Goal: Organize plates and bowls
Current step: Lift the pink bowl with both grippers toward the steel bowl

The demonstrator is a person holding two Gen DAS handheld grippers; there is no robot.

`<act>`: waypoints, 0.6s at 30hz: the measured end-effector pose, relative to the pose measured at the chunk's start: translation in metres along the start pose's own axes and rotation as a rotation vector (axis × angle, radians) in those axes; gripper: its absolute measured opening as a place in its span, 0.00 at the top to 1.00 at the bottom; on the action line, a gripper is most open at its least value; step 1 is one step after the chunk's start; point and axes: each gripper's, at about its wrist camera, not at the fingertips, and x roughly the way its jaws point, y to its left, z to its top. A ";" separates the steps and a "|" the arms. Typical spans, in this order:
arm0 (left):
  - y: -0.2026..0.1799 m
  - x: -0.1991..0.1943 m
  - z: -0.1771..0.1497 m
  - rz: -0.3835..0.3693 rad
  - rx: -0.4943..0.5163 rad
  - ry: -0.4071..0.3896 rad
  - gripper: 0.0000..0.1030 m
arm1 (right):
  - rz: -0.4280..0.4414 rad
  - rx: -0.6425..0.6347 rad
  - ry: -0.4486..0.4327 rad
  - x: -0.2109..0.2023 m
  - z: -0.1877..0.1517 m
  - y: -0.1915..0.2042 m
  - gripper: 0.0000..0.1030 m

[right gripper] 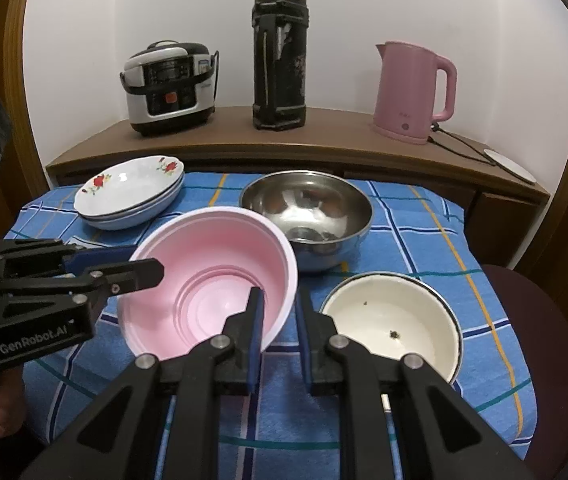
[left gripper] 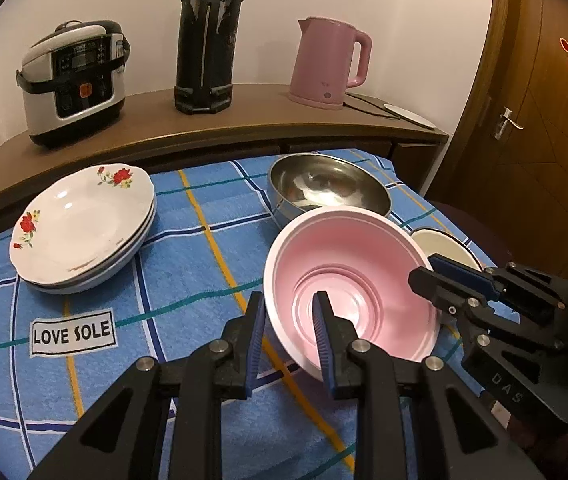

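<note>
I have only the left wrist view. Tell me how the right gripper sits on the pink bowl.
Observer: The right gripper is shut on the rim of the pink bowl, with one finger inside and one outside.
Operator: Describe the bowl half hidden behind it.
Observer: The cream bowl stands upright on the blue cloth. It is empty except for a few dark specks.
Operator: Check it against the pink one.
Observer: They are apart. The gripper's outer finger stands between them.

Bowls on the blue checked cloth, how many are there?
3. The pink bowl is gripped on opposite rims by both grippers, the steel bowl sits just behind it, and the cream enamel bowl is at its right. None seems hidden.
</note>
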 end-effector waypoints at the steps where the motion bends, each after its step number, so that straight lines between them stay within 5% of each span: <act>1: 0.000 0.000 0.000 0.002 -0.001 -0.002 0.74 | 0.000 0.001 -0.001 0.000 0.000 0.000 0.85; 18: -0.002 -0.006 0.002 0.025 0.003 -0.025 0.74 | -0.004 -0.017 -0.039 -0.007 0.006 0.005 0.85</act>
